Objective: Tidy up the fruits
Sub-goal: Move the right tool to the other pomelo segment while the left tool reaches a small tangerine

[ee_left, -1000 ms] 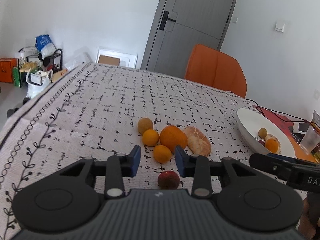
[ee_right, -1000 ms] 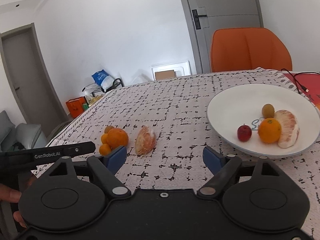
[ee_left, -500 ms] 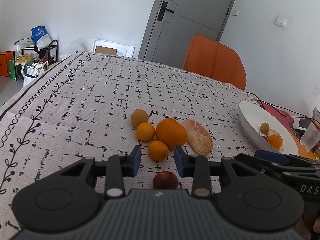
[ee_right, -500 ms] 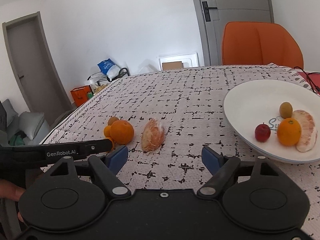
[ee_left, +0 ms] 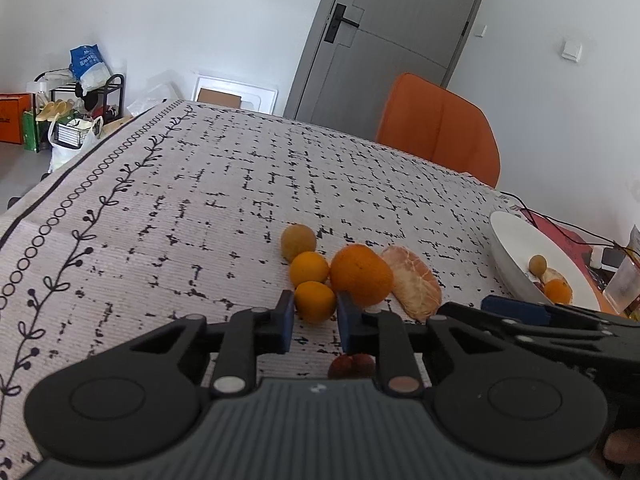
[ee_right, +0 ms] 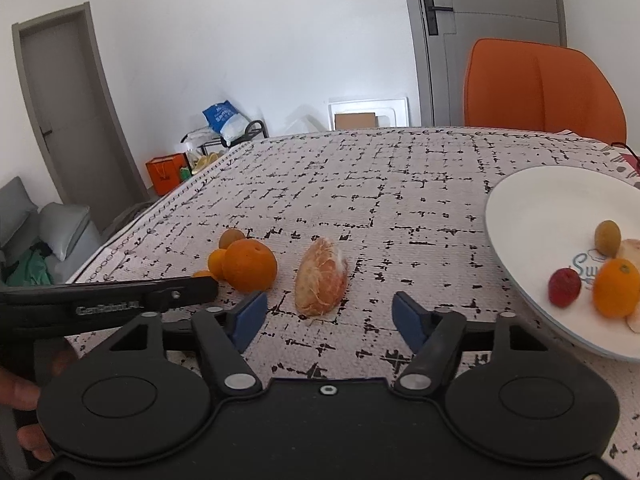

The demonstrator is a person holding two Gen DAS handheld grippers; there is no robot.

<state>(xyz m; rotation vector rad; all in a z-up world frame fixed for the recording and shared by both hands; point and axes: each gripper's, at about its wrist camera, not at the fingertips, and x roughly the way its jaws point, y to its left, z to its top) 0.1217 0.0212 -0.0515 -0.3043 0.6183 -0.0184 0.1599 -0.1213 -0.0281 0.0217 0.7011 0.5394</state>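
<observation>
Left tool (ee_left: 315,308): closed on a small round orange fruit (ee_left: 315,302), which sits between its blue pad tips; the jaws have just been closing.
Small dark red fruit (ee_left: 352,366): on the surface right under the left tool, nearer than its pads and partly hidden by its body.
Right tool (ee_right: 329,312): partly open, and the jaws have just been closing. Its pads stand apart either side of a peeled pale orange citrus piece (ee_right: 320,280) and neither one touches it.
Hand (ee_right: 20,400): at the left edge of the right wrist view, holding the left tool's handle.
Fruit cluster: a large round orange (ee_left: 362,276) lies just beside the gripped fruit. A second small orange fruit (ee_left: 309,268) and a yellow-brown round fruit (ee_left: 298,242) lie behind them, and the peeled piece is to the right.
Surface (ee_left: 200,200): covered by a white cloth with black broken-grid marks and a vine border.
White round plate (ee_right: 540,200): to the right, apart from the cluster. It holds a red fruit (ee_right: 564,287), an orange (ee_right: 616,288), an olive-yellow fruit (ee_right: 607,233) and a peeled piece cut off by the frame edge.
Orange chair (ee_right: 540,88): at the far edge of the surface.
Grey door (ee_left: 392,32): behind the chair, shut.
</observation>
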